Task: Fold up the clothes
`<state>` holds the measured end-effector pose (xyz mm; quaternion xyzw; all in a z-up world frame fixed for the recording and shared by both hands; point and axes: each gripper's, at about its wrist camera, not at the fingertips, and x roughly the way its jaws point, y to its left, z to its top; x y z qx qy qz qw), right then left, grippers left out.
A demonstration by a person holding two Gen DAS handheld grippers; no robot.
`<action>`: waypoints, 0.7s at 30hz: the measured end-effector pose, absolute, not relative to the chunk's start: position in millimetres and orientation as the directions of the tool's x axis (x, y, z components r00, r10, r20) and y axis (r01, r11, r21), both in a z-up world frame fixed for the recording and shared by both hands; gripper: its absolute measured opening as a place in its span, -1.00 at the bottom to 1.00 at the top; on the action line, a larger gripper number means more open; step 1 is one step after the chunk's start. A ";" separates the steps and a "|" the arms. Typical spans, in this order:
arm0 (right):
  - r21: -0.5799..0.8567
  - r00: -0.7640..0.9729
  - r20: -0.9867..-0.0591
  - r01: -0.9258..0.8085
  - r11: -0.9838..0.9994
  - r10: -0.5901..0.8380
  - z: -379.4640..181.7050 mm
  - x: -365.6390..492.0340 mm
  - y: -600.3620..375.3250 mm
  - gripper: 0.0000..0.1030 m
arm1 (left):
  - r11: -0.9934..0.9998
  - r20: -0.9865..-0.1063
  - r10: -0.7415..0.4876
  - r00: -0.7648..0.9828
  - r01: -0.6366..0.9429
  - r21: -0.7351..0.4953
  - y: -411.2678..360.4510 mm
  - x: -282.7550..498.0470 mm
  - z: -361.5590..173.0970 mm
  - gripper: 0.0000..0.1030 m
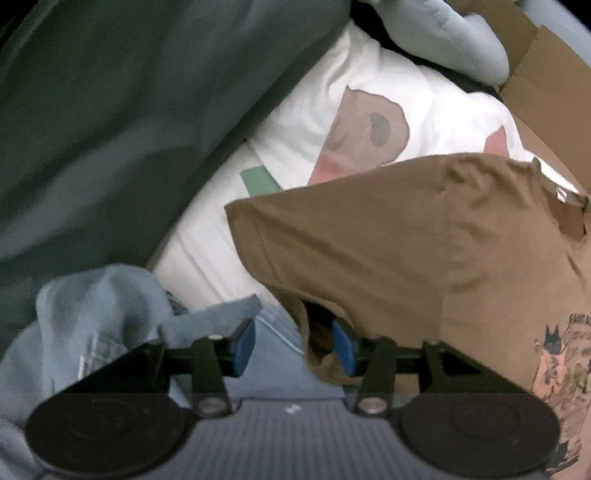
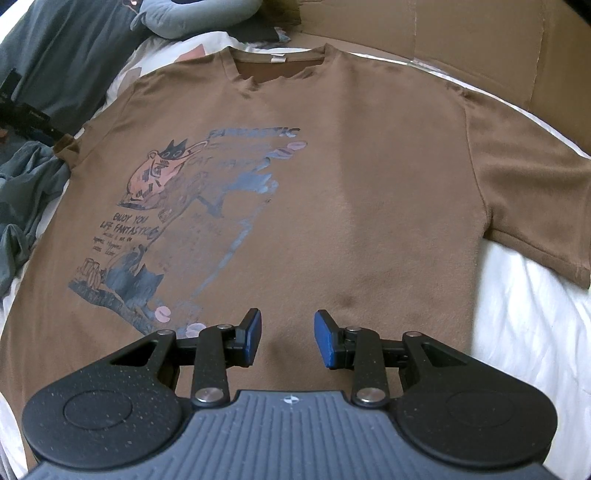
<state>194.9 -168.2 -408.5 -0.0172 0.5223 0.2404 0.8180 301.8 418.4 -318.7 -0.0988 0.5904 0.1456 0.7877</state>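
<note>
A brown T-shirt (image 2: 332, 184) with a cat print lies flat and face up on the white bedding (image 2: 524, 332), collar at the far side. My right gripper (image 2: 288, 339) hovers open over its lower middle, with only flat fabric beneath the blue pads. In the left wrist view the shirt's sleeve (image 1: 369, 240) spreads to the right. Its hem drapes loosely over the right finger (image 1: 343, 347) of my left gripper (image 1: 293, 347). That gripper stands open and the pads press on nothing.
A crumpled blue-grey garment (image 1: 110, 302) lies under and left of my left gripper. Dark green cloth (image 1: 110, 110) fills the far left. A white cartoon-print pillow (image 1: 369, 129), a pale blue cushion (image 2: 177, 18) and brown cardboard (image 2: 443, 37) border the far side.
</note>
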 end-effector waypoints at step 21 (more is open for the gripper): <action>0.228 0.331 -0.864 -0.414 0.881 0.379 -413.6 197.3 -165.7 -0.25 | 0.930 -0.966 0.011 0.259 -0.358 -0.085 414.5 296.8 -331.3 -0.90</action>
